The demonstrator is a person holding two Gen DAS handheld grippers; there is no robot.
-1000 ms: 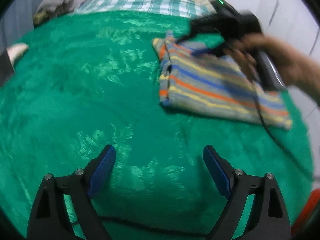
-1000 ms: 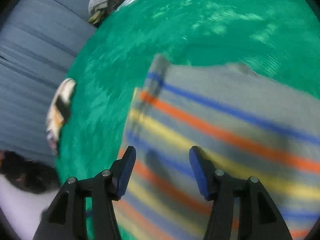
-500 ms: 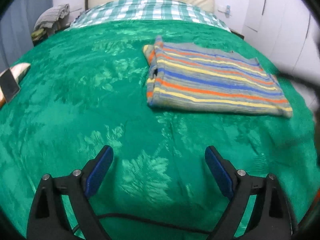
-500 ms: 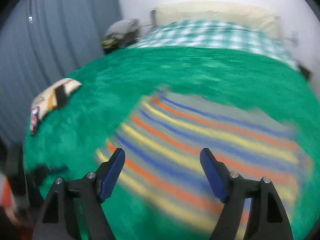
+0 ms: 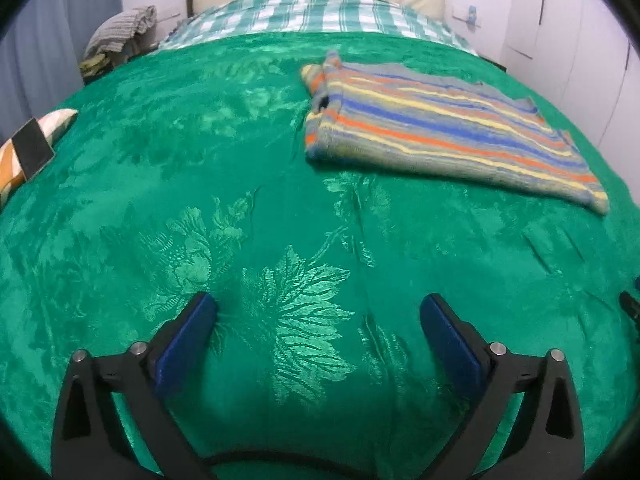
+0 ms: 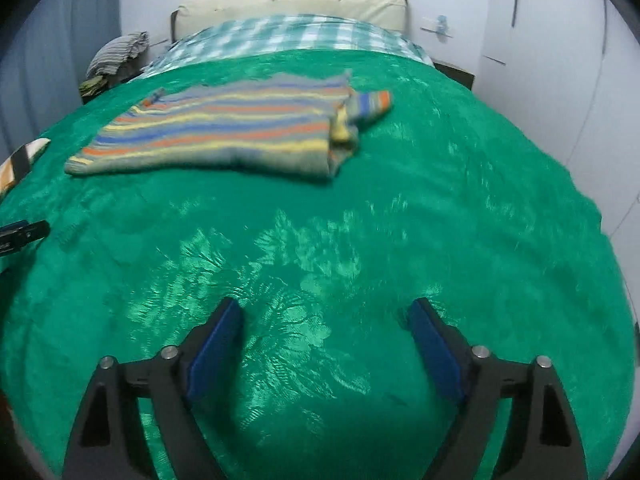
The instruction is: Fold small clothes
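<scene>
Left hand-held gripper [image 5: 318, 312]: spread wide, holding nothing, low over the green bedspread [image 5: 200, 200].
Striped sweater [image 5: 440, 128]: lies flat and folded on the bed, well apart from both tools; a sleeve end pokes out at one corner.
Handling: likely light, soft and limp knit that sags when lifted; best pinched at a folded edge or corner.
Right hand-held gripper [image 6: 326, 314]: spread apart, empty.
Writing: none readable.
</scene>
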